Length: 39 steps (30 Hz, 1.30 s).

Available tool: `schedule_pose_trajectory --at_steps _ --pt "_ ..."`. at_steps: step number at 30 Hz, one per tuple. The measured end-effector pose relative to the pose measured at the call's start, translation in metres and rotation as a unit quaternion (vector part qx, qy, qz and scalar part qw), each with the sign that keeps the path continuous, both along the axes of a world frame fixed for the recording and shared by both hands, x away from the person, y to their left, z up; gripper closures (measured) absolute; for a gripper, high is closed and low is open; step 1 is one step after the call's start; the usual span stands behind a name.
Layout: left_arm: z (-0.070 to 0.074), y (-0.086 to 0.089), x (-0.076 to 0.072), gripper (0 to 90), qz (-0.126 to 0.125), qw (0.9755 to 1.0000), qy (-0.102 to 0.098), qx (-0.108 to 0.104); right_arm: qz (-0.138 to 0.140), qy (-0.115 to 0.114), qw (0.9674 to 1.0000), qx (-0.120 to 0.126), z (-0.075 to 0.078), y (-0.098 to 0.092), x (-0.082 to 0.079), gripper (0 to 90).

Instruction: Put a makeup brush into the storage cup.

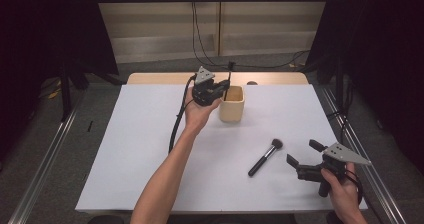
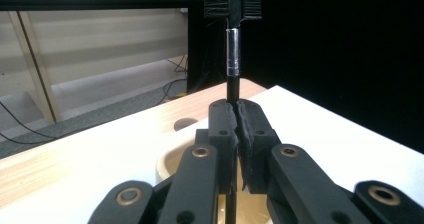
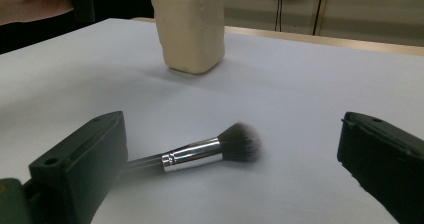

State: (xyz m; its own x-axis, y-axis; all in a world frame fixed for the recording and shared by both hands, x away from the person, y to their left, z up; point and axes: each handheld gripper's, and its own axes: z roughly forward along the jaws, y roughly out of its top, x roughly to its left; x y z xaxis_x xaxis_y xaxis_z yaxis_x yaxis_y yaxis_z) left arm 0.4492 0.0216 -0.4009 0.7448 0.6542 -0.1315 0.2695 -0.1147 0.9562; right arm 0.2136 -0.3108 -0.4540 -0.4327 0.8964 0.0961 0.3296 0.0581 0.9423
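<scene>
My left gripper (image 1: 224, 88) (image 2: 237, 111) is shut on the black handle of a thin brow brush (image 1: 229, 76) (image 2: 233, 59). It holds the brush upright, bristle head up, with the lower end inside a cream cup (image 1: 231, 104) (image 2: 167, 164) (image 3: 190, 29). A black powder brush (image 1: 265, 157) (image 3: 200, 154) with a silver ferrule lies flat on the white table cover. My right gripper (image 1: 303, 152) (image 3: 232, 129) stands open just right of it, with the fluffy head between the wide jaws and untouched.
The white cover (image 1: 150, 149) spreads over a wooden table whose far edge (image 1: 270, 78) shows behind the cup. Dark curtains and metal rails (image 1: 45, 164) flank the table. Black cables trail from both grippers.
</scene>
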Motion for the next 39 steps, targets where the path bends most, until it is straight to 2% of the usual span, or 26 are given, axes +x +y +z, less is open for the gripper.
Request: schedule_pose_trajectory --at_steps 11,23,26,28,29,33,34,35,39 --pt "-0.008 0.0 -0.001 85.9 -0.003 0.9998 0.008 0.017 0.001 0.001 1.0 0.0 0.0 0.001 0.0 0.0" --pt "-0.015 0.002 -0.001 85.6 -0.003 0.9997 0.019 0.016 0.001 0.002 1.0 0.0 0.0 0.001 0.0 0.0" --pt "-0.014 0.001 -0.002 84.6 -0.007 0.9997 0.015 0.02 0.001 0.002 1.0 0.0 0.0 0.001 0.0 0.0" --pt "-0.014 0.001 -0.002 79.4 -0.007 0.9997 0.015 0.019 0.001 0.002 1.0 0.0 0.0 0.001 0.001 0.0" --pt "-0.014 0.001 -0.002 77.5 -0.003 0.9998 0.018 0.012 0.001 0.002 1.0 0.0 0.0 0.001 0.001 0.0" --pt "-0.015 0.002 -0.002 72.8 0.001 0.9997 0.019 0.015 0.003 0.001 1.0 -0.001 0.0 0.001 0.0 0.0" --pt "-0.015 0.005 -0.003 72.4 -0.001 0.9998 0.015 0.009 0.002 0.001 1.0 0.0 0.0 0.001 0.0 0.0" --pt "-0.015 0.006 -0.003 70.6 -0.002 0.9998 0.013 0.013 0.002 0.001 1.0 0.0 0.0 0.0 0.0 0.0" --pt "-0.013 0.009 -0.004 55.2 0.003 0.9998 0.015 0.009 0.002 0.001 1.0 0.0 0.0 0.001 0.0 0.0"
